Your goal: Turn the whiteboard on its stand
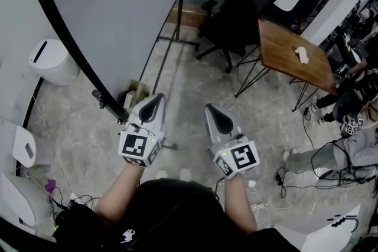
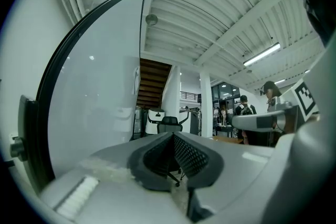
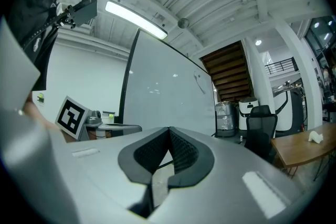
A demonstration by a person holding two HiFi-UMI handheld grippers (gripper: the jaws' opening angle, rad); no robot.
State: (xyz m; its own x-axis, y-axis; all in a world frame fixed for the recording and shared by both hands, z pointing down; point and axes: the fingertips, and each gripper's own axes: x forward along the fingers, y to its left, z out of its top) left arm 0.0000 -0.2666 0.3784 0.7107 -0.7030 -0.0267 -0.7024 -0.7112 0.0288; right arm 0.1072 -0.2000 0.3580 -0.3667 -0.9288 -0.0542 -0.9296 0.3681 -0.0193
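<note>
Grey floor [image 1: 195,85], whiteboard [image 1: 118,3] tilted at upper left. Left tongs [image 1: 155,98] and right tongs [image 1: 214,109] pressed together, empty, near its lower edge. Risk: closed tips slip off when pushing, so the board swings uncontrolled.

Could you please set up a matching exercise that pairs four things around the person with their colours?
Things:
1. whiteboard
2. office chair
3. table
4. bin

Colours:
A. brown
B. black
C. white
D. pale grey with a black edge

Right pairs: 1-D, 2-B, 3-A, 4-C.
</note>
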